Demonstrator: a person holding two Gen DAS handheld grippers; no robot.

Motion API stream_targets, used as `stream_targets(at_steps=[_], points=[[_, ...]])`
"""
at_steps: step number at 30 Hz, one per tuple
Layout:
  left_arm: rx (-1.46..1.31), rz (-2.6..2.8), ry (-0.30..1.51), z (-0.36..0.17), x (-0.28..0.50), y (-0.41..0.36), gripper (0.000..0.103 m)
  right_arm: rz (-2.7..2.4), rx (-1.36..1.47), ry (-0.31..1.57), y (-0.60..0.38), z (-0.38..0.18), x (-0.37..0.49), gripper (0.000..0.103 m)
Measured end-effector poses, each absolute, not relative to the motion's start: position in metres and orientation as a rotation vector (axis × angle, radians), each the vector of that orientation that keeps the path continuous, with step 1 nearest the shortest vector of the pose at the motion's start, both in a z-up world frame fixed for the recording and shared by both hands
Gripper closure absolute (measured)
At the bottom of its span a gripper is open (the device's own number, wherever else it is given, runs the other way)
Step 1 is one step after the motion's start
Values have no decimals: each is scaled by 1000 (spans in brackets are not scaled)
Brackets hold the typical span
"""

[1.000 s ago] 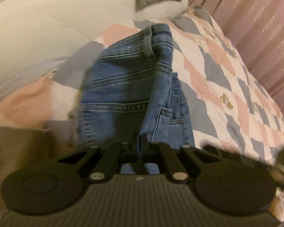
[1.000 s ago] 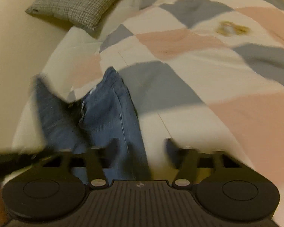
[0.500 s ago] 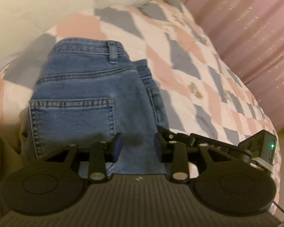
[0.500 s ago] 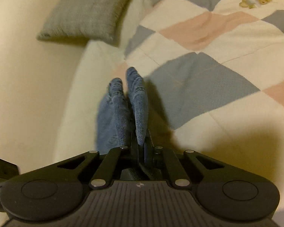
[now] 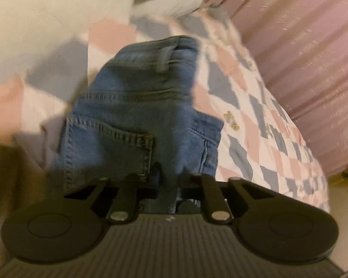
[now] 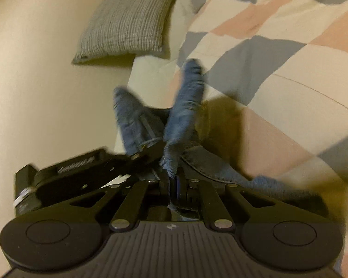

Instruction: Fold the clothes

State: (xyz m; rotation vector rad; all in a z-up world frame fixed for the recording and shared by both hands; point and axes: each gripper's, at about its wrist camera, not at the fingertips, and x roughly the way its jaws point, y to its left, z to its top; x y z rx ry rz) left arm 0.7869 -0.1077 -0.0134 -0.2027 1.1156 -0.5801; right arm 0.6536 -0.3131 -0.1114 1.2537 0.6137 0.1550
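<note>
- We are pinching the jeans (image 6: 185,106) in our right gripper (image 6: 173,183), fingers clamped on denim.
- Our left gripper (image 5: 168,178) is sitting over the jeans' back pocket, fingers slightly apart around a fold.
- The jeans are lying on the patchwork quilt (image 5: 250,106), near the grey pillow (image 6: 127,23).

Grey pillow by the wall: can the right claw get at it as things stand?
Probably not right away. The right claw is shut on the jeans, whose legs hang between it and the grey pillow. It would have to let go first; otherwise the path looks open.
</note>
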Motion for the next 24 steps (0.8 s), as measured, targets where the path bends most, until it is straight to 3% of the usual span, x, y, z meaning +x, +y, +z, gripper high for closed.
stream_targets(at_steps=[7, 12, 24], points=[[59, -737, 939, 67, 748, -127, 98, -13, 1283, 410, -345, -57, 579, 98], [246, -954, 785, 125, 690, -185, 98, -167, 1248, 231, -377, -8, 460, 98], [421, -1529, 575, 222, 416, -423, 99, -677, 1065, -169, -430, 89, 100, 98]])
